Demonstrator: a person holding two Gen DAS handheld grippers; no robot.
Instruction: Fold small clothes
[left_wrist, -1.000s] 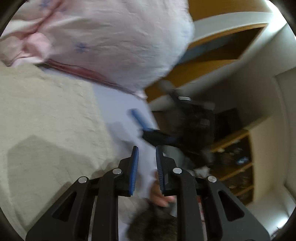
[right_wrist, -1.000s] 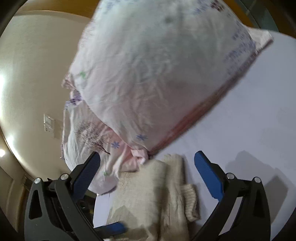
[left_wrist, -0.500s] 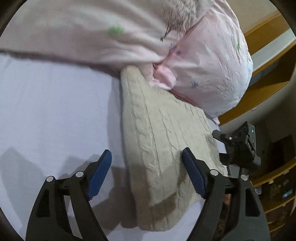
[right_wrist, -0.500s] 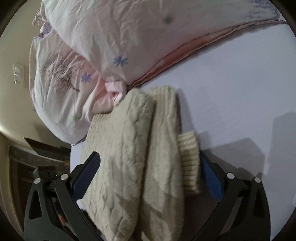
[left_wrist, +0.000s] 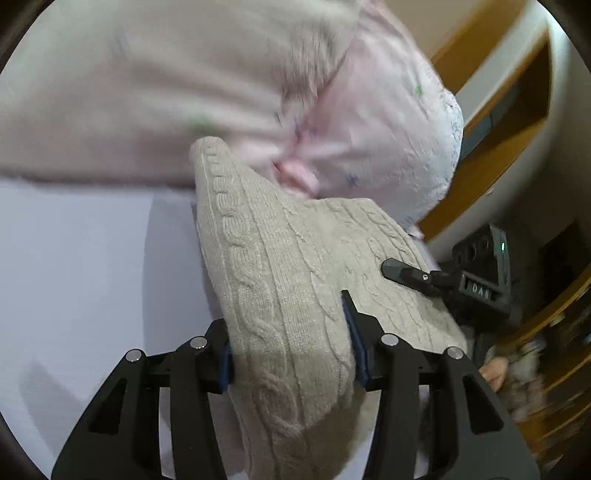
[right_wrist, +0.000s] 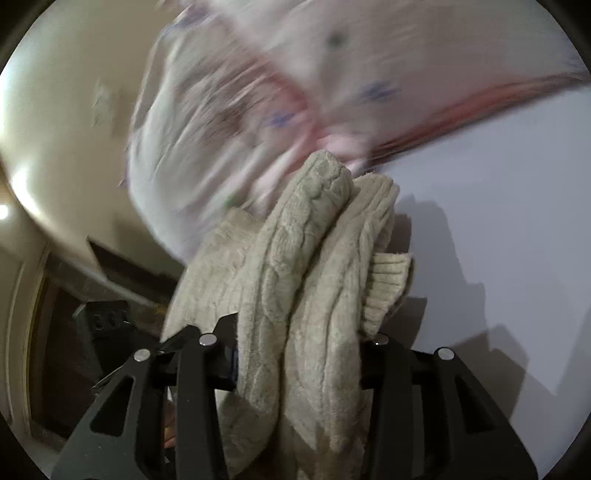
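A folded beige cable-knit sweater lies on the white bed sheet, its far end against the pink pillows. My left gripper is shut on its near edge, with the knit bunched between the blue pads. In the right wrist view the same sweater shows as thick folded layers with a ribbed cuff sticking out to the right. My right gripper is shut on those layers. The right gripper's finger also shows in the left wrist view, resting on the sweater's right side.
Pink flowered pillows lie behind the sweater, and show blurred in the right wrist view. The white sheet stretches to the right. Wooden shelves stand past the bed's right edge.
Both grippers moved forward over the sweater and closed on it. Half a second ago both were wide open above it. The sweater now looks bunched and lifted at the near end.
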